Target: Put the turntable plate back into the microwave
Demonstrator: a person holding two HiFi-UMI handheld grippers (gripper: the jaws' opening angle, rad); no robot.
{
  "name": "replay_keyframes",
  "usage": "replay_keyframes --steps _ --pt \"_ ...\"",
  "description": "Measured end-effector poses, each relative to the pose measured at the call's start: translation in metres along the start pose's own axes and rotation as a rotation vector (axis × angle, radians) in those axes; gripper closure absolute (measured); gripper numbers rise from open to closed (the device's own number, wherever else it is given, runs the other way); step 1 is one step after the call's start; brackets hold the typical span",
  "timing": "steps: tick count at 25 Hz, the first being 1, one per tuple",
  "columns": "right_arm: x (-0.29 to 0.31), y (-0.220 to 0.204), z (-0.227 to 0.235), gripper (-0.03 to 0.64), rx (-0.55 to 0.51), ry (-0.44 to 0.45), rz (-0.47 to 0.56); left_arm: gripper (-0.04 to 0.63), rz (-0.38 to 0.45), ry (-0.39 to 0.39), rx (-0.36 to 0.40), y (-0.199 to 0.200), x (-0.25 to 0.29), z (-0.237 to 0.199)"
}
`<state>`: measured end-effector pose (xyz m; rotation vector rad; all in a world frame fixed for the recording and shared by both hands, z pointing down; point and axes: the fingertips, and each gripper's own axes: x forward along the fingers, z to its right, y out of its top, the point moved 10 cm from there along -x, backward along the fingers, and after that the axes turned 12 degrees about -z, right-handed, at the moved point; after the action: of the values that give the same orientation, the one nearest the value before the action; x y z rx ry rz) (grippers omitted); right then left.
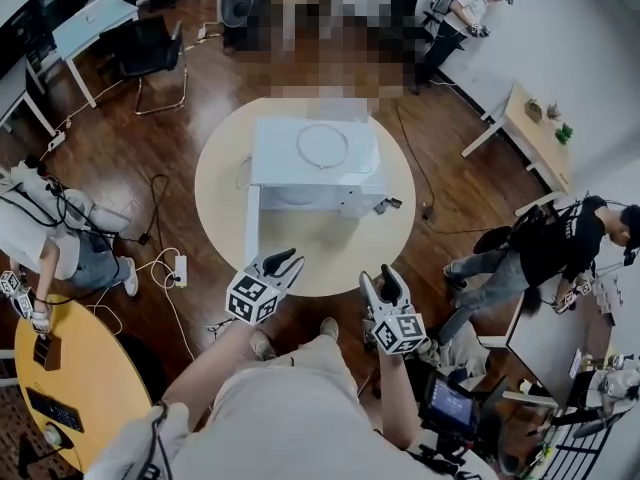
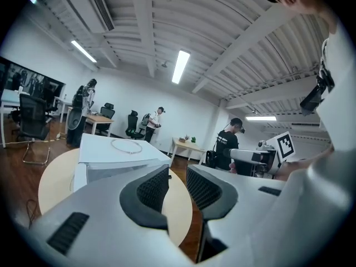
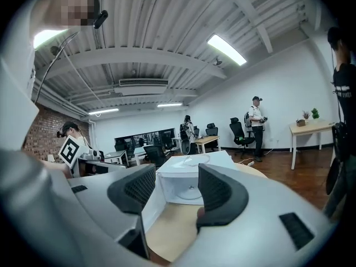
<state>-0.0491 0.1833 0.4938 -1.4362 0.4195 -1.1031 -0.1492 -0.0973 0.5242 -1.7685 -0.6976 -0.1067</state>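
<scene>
The left gripper [image 1: 285,261] hangs over the near edge of the round table [image 1: 335,263], clear of the microwave [image 1: 290,163]. In its own view the left gripper [image 2: 178,185] has its jaws a narrow gap apart, with nothing between them and nothing touching them. Through the gap only tabletop and floor show.

The microwave sits in the middle of the table with its door [image 1: 250,223] swung open on the left, towards the person. A thin roller ring [image 1: 322,146] lies on the microwave's flat top. From the left gripper view the cavity is seen edge-on, so its contents cannot be made out.

The right gripper [image 1: 385,276] is held beside the table's near edge, also clear of the microwave. Its own view shows the right gripper [image 3: 177,189] with jaws set wider apart than the left's and empty. This view looks straight into the open cavity. There a pale round disc, seemingly the turntable plate [image 3: 188,194], lies flat on the cavity floor. The head view shows it only as a faint arc.
</scene>
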Motion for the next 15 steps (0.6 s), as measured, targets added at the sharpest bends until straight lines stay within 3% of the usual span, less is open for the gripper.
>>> replay_keyframes --steps 6,15 --pt "-0.002 0.009 0.021 0.373 0.007 0.009 0.052 0.502 -0.005 0.050 0.016 0.009 -0.001 0.004" --pt "-0.002 0.042 0.057 0.373 -0.014 0.065 0.116 0.502 0.011 0.115 -0.030 0.033 0.017 0.020"
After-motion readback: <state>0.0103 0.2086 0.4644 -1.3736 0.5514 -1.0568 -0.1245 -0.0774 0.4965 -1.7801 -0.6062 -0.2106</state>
